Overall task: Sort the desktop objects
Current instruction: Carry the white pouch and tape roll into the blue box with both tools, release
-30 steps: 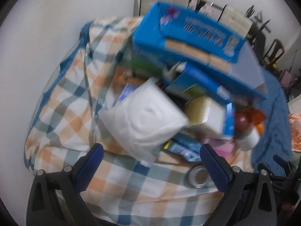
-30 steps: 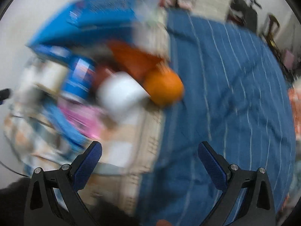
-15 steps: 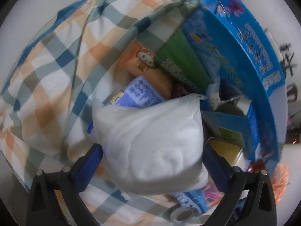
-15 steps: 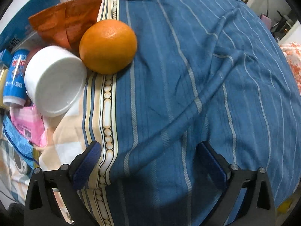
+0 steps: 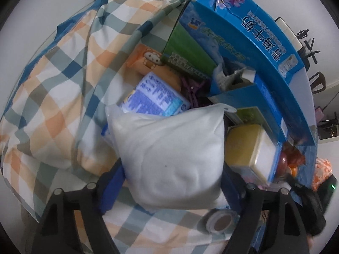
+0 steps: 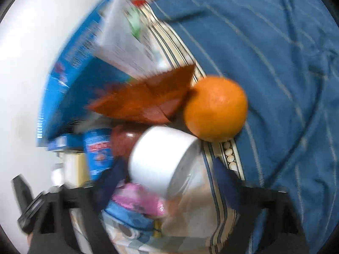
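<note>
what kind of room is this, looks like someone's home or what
Most likely a home, perhaps a dining or living area. Household odds and ends are heaped on a checked cloth: a big blue carton, a white pouch, an orange. Chairs stand by a white wall behind.

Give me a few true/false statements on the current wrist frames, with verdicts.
1. The white pouch sits between the left hand-held gripper's fingers. True.
2. The orange lies on bare tabletop. False: it rests on the blue striped cloth.
3. The right hand-held gripper points at a white jar. True.
4. The big blue box lies flat and closed. False: it stands open, with items inside.
5. The tape roll sits on top of the pouch. False: it lies on the plaid cloth below.
</note>
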Demonstrator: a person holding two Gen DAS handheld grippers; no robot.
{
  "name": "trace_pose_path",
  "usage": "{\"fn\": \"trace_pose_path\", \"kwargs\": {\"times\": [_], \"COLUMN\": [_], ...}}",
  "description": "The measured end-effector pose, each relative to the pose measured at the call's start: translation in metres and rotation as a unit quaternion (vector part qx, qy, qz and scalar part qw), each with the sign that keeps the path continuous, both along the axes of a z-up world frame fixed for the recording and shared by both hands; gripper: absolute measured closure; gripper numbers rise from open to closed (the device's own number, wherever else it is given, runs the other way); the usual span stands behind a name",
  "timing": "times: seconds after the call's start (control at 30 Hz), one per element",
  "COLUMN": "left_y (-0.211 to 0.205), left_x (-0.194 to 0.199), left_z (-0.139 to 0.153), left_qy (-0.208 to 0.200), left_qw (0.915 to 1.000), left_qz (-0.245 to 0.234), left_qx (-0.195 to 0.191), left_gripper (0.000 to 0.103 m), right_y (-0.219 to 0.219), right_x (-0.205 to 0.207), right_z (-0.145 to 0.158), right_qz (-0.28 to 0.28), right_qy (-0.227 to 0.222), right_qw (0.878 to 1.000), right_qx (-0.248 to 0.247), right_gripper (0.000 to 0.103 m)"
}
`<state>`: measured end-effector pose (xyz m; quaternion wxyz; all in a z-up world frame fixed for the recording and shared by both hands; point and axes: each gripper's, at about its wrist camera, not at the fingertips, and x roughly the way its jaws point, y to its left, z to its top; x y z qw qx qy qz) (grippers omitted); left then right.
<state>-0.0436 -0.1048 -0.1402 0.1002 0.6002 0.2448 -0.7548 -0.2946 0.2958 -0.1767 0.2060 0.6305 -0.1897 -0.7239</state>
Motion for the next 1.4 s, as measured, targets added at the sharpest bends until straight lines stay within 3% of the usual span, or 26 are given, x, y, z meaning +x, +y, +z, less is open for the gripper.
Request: {"fn": "trace_pose_path", "kwargs": {"times": [0.13, 0.27, 0.33, 0.43, 0.5, 0.57, 0.8, 0.87, 0.97, 1.1, 1.2, 1.4], "left_y": [-0.001, 0.004, -0.012, -0.009, -0.005, 0.002, 0.005, 0.01, 0.021, 0.032, 0.042, 0.053], "left_x": [0.012, 0.025, 0.026, 0.032, 0.024, 0.014, 0.002, -0.015, -0.046, -0.091, -0.124, -0.17], "left_z": [0.01, 0.024, 0.019, 0.027, 0.03, 0.038, 0.105, 0.127, 0.15, 0.153, 0.139, 0.097], "left_qy": [0.005, 0.012, 0.017, 0.027, 0.036, 0.048, 0.125, 0.152, 0.18, 0.188, 0.175, 0.133], "left_qw": [1.0, 0.9999, 0.9998, 0.9993, 0.9989, 0.9982, 0.9907, 0.9861, 0.9785, 0.9729, 0.9715, 0.9754], "left_qz": [0.006, -0.006, -0.009, -0.023, -0.029, -0.032, -0.044, -0.055, -0.077, -0.095, -0.114, -0.127], "left_qx": [-0.001, 0.0, -0.001, -0.013, -0.012, -0.017, -0.032, -0.039, -0.067, -0.095, -0.112, -0.121], "left_gripper": [0.021, 0.021, 0.021, 0.021, 0.021, 0.021, 0.021, 0.021, 0.021, 0.021, 0.021, 0.021], "right_y": [0.008, 0.021, 0.028, 0.045, 0.052, 0.064, 0.113, 0.093, 0.058, 0.009, -0.046, -0.09], "right_x": [0.004, 0.015, 0.017, 0.02, 0.019, 0.022, 0.028, 0.002, 0.007, -0.011, -0.036, -0.068], "right_z": [-0.001, 0.011, 0.011, -0.012, -0.011, -0.003, 0.044, 0.071, 0.122, 0.155, 0.162, 0.141], "right_qz": [0.004, 0.021, 0.026, 0.034, 0.031, 0.03, 0.027, 0.03, 0.039, 0.059, 0.074, 0.113], "right_qy": [-0.012, 0.012, 0.013, -0.016, -0.011, 0.001, 0.036, 0.059, 0.095, 0.151, 0.176, 0.175], "right_qw": [1.0, 0.999, 0.999, 0.999, 0.999, 0.999, 0.998, 0.996, 0.991, 0.984, 0.981, 0.978], "right_qx": [-0.005, 0.023, 0.025, 0.024, 0.021, 0.016, -0.044, -0.067, -0.087, -0.072, -0.041, 0.027], "right_gripper": [0.048, 0.061, 0.062, 0.062, 0.062, 0.062, 0.062, 0.062, 0.062, 0.062, 0.062, 0.062]}}
